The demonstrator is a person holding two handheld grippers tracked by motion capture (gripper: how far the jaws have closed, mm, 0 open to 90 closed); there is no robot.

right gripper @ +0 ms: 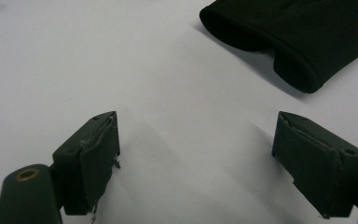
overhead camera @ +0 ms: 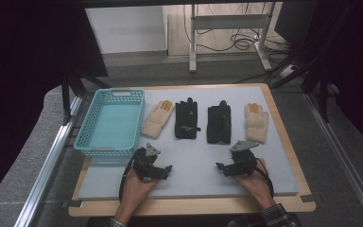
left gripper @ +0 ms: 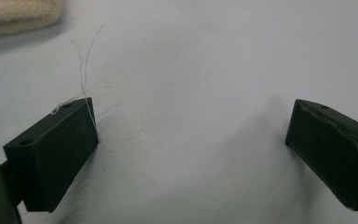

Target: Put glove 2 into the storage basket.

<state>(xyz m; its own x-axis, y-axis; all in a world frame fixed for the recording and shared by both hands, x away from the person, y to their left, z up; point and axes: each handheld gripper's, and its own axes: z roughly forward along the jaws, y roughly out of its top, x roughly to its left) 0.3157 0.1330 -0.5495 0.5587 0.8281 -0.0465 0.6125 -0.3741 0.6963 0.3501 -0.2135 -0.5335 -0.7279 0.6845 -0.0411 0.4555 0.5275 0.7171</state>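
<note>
Four gloves lie in a row across the white mat [overhead camera: 194,165]: a cream glove [overhead camera: 158,118], a black glove [overhead camera: 186,118], a second black glove [overhead camera: 219,123] and another cream glove [overhead camera: 256,122]. My left gripper [overhead camera: 166,171] rests low on the mat in front of the left cream glove, open and empty. A loose pale thread clings to one of its fingers [left gripper: 56,154], and a cream cuff [left gripper: 18,16] shows at the top left. My right gripper [overhead camera: 221,166] sits open near the second black glove's cuff [right gripper: 289,42], nothing between its jaws.
A turquoise plastic basket [overhead camera: 111,122] stands empty at the mat's left side. The mat lies on a wooden board [overhead camera: 189,206]. Beyond the table are a metal frame's legs [overhead camera: 194,42] and cables on the floor.
</note>
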